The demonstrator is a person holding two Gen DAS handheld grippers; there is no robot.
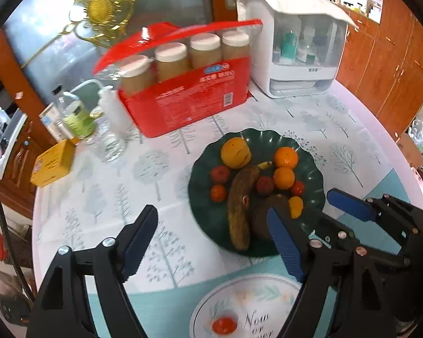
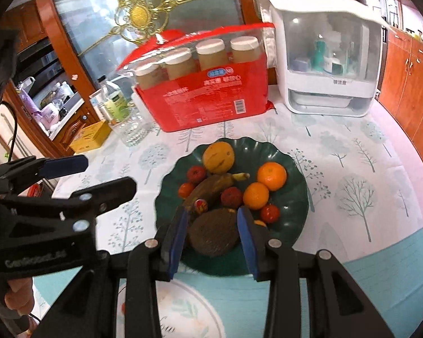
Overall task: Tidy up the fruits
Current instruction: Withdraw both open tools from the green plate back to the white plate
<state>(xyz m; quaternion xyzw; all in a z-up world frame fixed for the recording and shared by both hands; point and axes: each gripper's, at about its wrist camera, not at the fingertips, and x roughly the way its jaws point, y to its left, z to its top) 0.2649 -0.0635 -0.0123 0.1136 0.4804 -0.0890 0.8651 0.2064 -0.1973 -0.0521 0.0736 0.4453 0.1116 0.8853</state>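
A dark green plate (image 1: 310, 166) (image 2: 290, 169) holds a brown banana (image 1: 239, 205), oranges (image 1: 285, 156), small red fruits (image 1: 220, 174), a yellow round fruit (image 2: 218, 157) and a brown round fruit (image 2: 213, 235). My right gripper (image 2: 213, 235) has its blue pads either side of the brown fruit; contact is unclear. It also shows in the left wrist view (image 1: 313, 214). My left gripper (image 1: 208, 242) is open and empty left of the plate, above the tablecloth. A white plate (image 1: 256, 307) near me holds one small red fruit (image 1: 224, 325).
A red pack of jars (image 1: 189, 84) and a white cabinet box (image 1: 299, 45) stand behind the green plate. Bottles (image 1: 76, 115) and a yellow box (image 1: 52, 163) sit at the table's left edge. Wooden cupboards (image 1: 386, 64) are to the right.
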